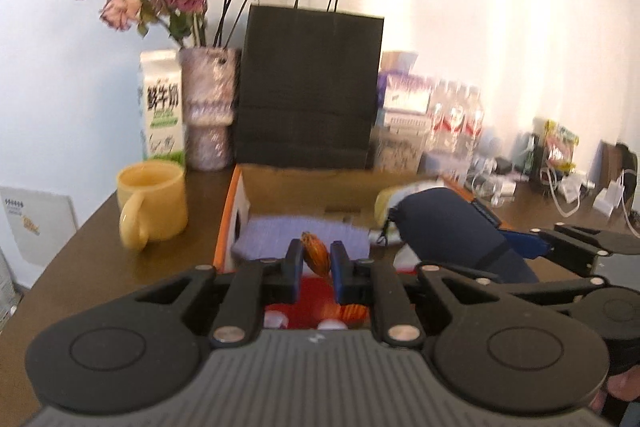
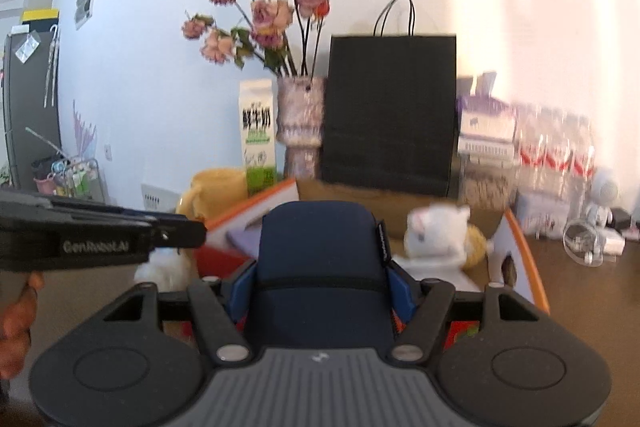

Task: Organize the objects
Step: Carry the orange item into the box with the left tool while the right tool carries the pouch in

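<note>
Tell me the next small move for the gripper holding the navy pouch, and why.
Probably carry the navy fabric pouch clear of the orange-edged cardboard box toward the bare brown tabletop. The right gripper is clamped on the pouch above the box, while the left gripper pinches a small orange-brown object close beside it, so moving away avoids a bump.

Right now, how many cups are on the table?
1: a yellow mug at the table's left end, before the milk carton. The box and bag may hide others.
</note>
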`<act>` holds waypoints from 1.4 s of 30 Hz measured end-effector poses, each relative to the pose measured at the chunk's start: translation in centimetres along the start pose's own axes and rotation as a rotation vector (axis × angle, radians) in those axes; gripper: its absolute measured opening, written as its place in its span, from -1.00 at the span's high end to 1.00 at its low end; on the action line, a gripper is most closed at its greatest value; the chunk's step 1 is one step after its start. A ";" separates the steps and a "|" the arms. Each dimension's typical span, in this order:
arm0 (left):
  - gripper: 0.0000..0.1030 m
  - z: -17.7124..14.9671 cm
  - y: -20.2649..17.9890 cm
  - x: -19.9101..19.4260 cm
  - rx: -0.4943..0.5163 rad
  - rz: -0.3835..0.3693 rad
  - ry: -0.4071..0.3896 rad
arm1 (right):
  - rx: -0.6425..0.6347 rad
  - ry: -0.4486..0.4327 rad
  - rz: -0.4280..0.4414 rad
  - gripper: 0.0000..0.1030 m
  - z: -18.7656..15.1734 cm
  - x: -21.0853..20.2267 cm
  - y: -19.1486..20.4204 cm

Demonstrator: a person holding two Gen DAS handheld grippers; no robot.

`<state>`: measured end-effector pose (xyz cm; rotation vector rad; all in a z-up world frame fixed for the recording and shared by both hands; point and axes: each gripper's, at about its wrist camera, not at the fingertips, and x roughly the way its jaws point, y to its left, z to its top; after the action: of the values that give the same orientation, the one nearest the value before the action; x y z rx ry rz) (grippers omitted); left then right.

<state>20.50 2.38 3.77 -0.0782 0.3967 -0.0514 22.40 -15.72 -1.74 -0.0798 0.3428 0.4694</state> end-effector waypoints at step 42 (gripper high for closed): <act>-1.00 4.5 2.0 13.2 -0.026 0.094 -0.074 | 0.008 0.022 -0.063 -1.00 3.2 13.1 -4.5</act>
<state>34.47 3.79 2.73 -0.0862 0.3267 0.0496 36.44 -13.62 -3.23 -0.0875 0.3626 0.4047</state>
